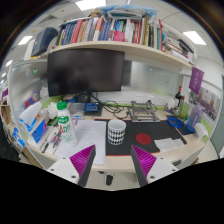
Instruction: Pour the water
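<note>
one bottle (63, 124), one patterned cup (117, 133), tongs (113, 162) open, empty

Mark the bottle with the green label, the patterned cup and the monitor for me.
Bottle with the green label (63, 124): gripper view, on its green label.
Patterned cup (117, 131): gripper view, middle of its side wall, just ahead of the open tool.
Monitor (85, 72): gripper view, centre of its dark screen.
</note>
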`<state>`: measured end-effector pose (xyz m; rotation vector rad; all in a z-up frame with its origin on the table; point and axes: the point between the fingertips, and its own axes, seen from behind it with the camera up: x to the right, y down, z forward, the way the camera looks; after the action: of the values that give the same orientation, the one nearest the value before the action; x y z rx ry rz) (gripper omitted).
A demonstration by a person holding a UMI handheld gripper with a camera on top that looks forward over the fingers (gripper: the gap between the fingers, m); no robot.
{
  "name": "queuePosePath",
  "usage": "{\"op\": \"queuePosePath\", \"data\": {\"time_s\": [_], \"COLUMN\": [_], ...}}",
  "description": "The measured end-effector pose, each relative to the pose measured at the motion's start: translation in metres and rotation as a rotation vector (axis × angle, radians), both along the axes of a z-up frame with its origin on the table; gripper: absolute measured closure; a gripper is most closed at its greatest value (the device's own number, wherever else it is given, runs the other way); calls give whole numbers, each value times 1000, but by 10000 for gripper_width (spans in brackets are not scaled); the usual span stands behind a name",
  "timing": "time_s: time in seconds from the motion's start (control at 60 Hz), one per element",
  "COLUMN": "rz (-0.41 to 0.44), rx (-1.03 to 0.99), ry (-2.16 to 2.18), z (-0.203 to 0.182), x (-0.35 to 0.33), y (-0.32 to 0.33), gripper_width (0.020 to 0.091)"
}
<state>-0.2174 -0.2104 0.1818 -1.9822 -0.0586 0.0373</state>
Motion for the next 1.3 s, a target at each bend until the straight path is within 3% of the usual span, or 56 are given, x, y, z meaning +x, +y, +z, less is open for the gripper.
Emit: {"op": "queuePosePath", "data": {"time_s": [0.2,0.367,0.667,0.767,0.817,0.933,0.983,1.167,1.3], "rz": [121,178,167,123,121,93,59,77,102], "rx": [163,190,283,322,325,339,336,327,280], "ry": [127,99,25,-13,-23,17,33,71,85], "z": [-7,-17,-22,-22,-25,-22,-23,-24,-18], "x": [-113,-164,-209,-206,-209,-205,-204,-204,-199], "y": [41,82,150,164,169,172,174,174,173], "gripper_width": [362,344,340,429,547,625,648,708,708]}}
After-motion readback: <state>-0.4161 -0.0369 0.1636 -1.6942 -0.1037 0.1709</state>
